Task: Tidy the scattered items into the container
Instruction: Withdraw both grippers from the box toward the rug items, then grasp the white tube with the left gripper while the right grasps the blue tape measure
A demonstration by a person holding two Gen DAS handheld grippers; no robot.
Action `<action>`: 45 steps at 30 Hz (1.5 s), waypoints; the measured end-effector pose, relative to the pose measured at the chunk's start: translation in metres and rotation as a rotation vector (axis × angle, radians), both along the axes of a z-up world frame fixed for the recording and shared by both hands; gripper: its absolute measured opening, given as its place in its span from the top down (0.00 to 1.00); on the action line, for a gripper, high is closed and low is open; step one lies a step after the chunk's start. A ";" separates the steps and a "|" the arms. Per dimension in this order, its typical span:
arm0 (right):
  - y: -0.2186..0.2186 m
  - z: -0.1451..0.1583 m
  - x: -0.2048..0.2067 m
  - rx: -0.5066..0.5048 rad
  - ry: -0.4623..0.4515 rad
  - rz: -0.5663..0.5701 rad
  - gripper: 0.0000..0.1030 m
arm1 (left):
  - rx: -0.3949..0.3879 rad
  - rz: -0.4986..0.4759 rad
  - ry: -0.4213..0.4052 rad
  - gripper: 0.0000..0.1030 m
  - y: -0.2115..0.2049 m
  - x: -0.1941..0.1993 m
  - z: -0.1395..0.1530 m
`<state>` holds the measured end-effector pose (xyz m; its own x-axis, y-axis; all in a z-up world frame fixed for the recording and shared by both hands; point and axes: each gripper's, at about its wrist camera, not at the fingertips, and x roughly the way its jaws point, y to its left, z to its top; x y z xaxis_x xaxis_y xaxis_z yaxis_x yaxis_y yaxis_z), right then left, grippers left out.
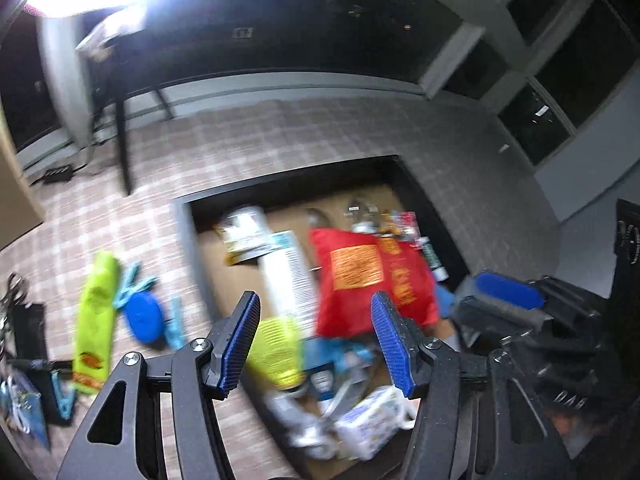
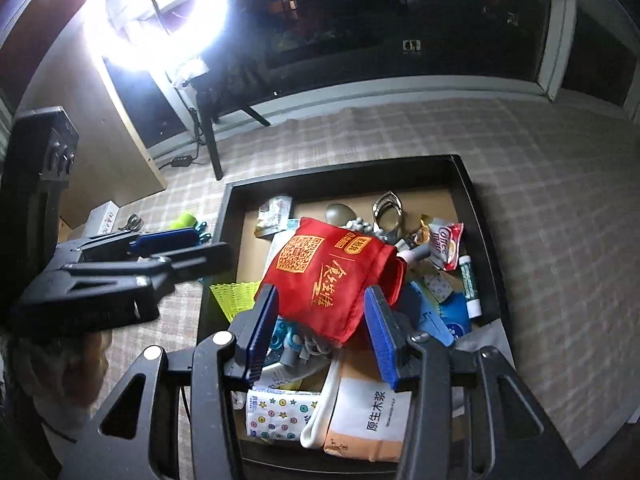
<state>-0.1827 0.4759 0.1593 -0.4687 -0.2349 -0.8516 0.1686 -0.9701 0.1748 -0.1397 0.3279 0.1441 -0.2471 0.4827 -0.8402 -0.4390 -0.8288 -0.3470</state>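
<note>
A black tray [image 2: 344, 172] with a cardboard floor sits on the checked cloth, and several items are piled inside it. A red drawstring bag [image 2: 324, 272] with orange print lies on top of the pile. My right gripper [image 2: 320, 334] hovers open above the bag's near corner without pinching anything. My left gripper [image 2: 212, 242] hangs open over the tray's left rim. In the blurred left wrist view, my left gripper [image 1: 316, 344] is above the tray [image 1: 288, 184], with the red bag [image 1: 360, 280] beyond it and the right gripper [image 1: 468, 294] to its right.
On the cloth left of the tray lie a yellow-green packet [image 1: 96, 320], a blue oval thing [image 1: 142, 316], teal clips [image 1: 132, 284] and a black item [image 1: 28, 328]. Tissue packs [image 2: 372, 420] and a coffee sachet [image 2: 448, 244] lie in the tray. A ring light [image 2: 156, 12] on a stand glares behind.
</note>
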 end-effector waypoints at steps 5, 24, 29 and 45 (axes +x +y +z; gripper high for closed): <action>-0.011 -0.001 -0.001 -0.027 0.002 -0.012 0.57 | -0.014 0.048 -0.003 0.46 -0.044 -0.002 -0.004; -0.158 -0.028 -0.013 0.034 -0.015 0.294 0.57 | -0.104 0.415 -0.064 0.48 -0.270 0.042 -0.035; -0.192 -0.047 -0.029 0.077 -0.064 0.340 0.58 | -0.088 0.416 -0.134 0.48 -0.254 0.044 -0.058; -0.251 -0.109 -0.086 0.221 -0.193 0.389 0.58 | -0.141 0.479 -0.267 0.50 -0.172 0.009 -0.119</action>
